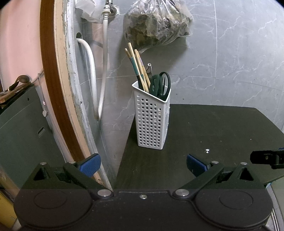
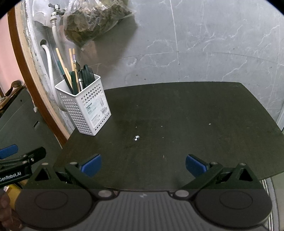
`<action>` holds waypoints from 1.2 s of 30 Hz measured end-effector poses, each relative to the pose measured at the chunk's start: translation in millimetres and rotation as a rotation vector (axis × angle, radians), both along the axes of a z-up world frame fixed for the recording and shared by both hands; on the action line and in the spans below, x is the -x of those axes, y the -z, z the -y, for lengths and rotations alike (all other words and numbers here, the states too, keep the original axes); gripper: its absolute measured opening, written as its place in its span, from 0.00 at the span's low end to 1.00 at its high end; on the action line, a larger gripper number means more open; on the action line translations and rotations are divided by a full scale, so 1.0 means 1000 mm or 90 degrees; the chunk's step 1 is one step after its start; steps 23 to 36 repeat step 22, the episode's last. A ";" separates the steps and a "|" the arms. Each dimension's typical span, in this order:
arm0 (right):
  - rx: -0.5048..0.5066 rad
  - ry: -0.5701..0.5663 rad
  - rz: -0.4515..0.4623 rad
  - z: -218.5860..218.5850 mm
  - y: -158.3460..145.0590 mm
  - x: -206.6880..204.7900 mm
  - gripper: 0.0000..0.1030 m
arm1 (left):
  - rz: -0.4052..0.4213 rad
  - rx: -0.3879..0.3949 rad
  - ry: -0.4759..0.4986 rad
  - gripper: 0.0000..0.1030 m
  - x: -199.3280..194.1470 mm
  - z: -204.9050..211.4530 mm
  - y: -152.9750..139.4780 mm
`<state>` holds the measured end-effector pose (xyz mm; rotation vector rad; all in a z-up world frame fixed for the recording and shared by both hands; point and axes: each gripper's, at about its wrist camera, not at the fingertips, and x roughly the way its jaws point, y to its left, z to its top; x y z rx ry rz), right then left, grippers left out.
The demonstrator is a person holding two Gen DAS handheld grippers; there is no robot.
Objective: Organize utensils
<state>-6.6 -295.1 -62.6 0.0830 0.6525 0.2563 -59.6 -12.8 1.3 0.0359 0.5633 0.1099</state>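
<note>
One white perforated utensil holder (image 1: 152, 117) stands upright on the dark table (image 1: 213, 135), at the table's far left corner, close to the grey marbled wall (image 1: 230, 53). It is the landmark for the rest. Inside the holder stand several wooden chopsticks (image 1: 137, 67), at least four tips showing above the rim, leaning to the left; one pair of dark green-handled scissors (image 1: 162, 83) sits to their right, and one metal-tipped tool (image 1: 149, 68) pokes up between them. In the right wrist view the holder (image 2: 85, 108) carries one printed label on the side facing the table's middle.

Behind and above the holder hangs one clear plastic bag (image 1: 156, 23) of brownish matter. Left of the holder, two white hoses (image 1: 93, 78) run down the wall, one from a tap (image 2: 57, 8).

The left gripper (image 1: 143, 165) hovers in front of the holder with its two blue-padded fingers (image 1: 90, 164) spread apart, empty. The right gripper (image 2: 143, 164) hovers over the table to the holder's right, fingers likewise apart and empty. One small white scrap (image 2: 136, 137) lies on the table between holder and right gripper.
</note>
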 end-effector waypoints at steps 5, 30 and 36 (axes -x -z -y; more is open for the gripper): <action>-0.001 -0.004 -0.003 -0.001 0.001 -0.002 1.00 | -0.002 0.000 -0.003 0.99 0.000 0.000 0.000; 0.001 -0.005 -0.009 -0.005 0.001 -0.004 1.00 | -0.004 -0.002 0.000 0.99 -0.004 -0.004 0.002; 0.001 -0.005 -0.009 -0.005 0.001 -0.004 1.00 | -0.004 -0.002 0.000 0.99 -0.004 -0.004 0.002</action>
